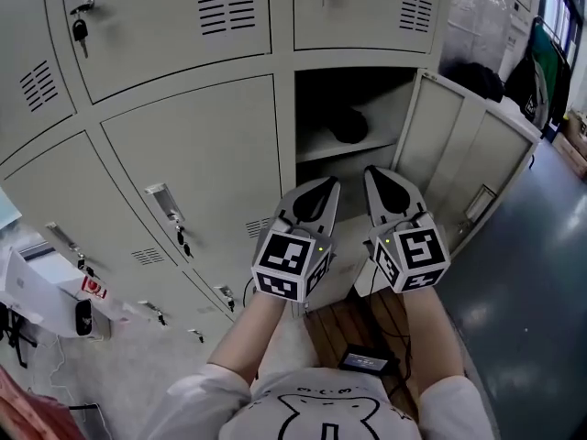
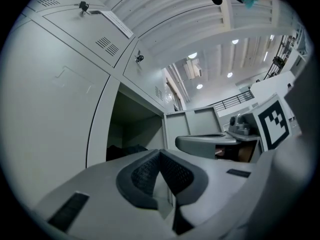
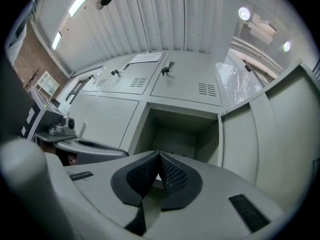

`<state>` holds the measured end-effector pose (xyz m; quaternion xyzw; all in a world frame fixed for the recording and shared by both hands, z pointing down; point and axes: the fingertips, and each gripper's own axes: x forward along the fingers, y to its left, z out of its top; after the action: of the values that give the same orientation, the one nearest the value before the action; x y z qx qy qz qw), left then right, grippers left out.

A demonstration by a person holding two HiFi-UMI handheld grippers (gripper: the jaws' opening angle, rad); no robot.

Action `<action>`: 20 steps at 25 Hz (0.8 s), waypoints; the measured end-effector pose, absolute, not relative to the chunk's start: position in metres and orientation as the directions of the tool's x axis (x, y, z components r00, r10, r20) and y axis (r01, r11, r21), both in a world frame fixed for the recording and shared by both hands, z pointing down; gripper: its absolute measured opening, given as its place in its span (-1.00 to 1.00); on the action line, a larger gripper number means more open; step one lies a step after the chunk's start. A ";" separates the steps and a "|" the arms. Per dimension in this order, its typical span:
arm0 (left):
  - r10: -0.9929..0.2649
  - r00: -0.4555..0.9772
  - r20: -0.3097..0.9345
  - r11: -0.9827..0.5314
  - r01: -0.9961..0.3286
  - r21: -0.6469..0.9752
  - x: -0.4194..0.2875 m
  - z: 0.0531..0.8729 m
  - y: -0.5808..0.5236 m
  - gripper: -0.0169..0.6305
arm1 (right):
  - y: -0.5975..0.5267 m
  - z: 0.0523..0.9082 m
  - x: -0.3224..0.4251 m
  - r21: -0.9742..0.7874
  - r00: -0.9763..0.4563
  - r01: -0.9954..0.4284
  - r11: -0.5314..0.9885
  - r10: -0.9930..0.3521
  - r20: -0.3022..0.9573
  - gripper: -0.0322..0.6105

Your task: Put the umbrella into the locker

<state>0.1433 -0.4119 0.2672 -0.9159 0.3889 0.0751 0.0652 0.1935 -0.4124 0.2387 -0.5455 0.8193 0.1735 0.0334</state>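
Observation:
The open locker (image 1: 404,108) is straight ahead in the head view, its door (image 1: 463,168) swung out to the right. A dark bundle, which looks like the folded umbrella (image 1: 348,125), lies on the locker's inner shelf; in the left gripper view it shows as a dark shape (image 2: 122,151) low in the opening. My left gripper (image 1: 328,183) (image 2: 160,153) and right gripper (image 1: 371,170) (image 3: 160,154) are side by side just in front of the opening, below the shelf. Both are shut, pads meeting with nothing between them. Neither touches the umbrella.
Closed locker doors fill the left, some with keys (image 1: 81,30) hanging in their locks. A small dark device (image 1: 365,362) lies on the wooden floor by my feet. White boxes (image 1: 37,291) sit at the far left, and a dark bag (image 1: 477,79) lies beyond the open door.

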 end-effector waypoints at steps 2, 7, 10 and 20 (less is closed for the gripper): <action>-0.694 0.695 -0.190 -0.698 -0.713 -0.059 0.143 0.270 -0.410 -0.92 | -0.405 0.242 0.194 0.235 -0.385 -0.914 0.330 -0.887 -0.255 -0.94; -0.684 0.707 -0.182 -0.713 -0.700 -0.038 0.139 0.284 -0.405 -0.93 | -0.384 0.261 0.182 0.245 -0.376 -0.917 0.315 -0.889 -0.261 -0.95; -0.673 0.720 -0.172 -0.724 -0.688 -0.044 0.140 0.292 -0.400 -0.93 | -0.376 0.275 0.176 0.214 -0.370 -0.922 0.323 -0.897 -0.240 -0.95; -0.634 0.751 -0.184 -0.754 -0.653 -0.068 0.142 0.297 -0.380 -0.92 | -0.360 0.289 0.173 0.139 -0.335 -0.940 0.310 -0.915 -0.223 -0.95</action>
<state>0.1415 -0.3800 0.2972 -0.9336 0.3446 0.0749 0.0639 0.1726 -0.3604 0.2888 -0.5744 0.8078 0.1222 0.0512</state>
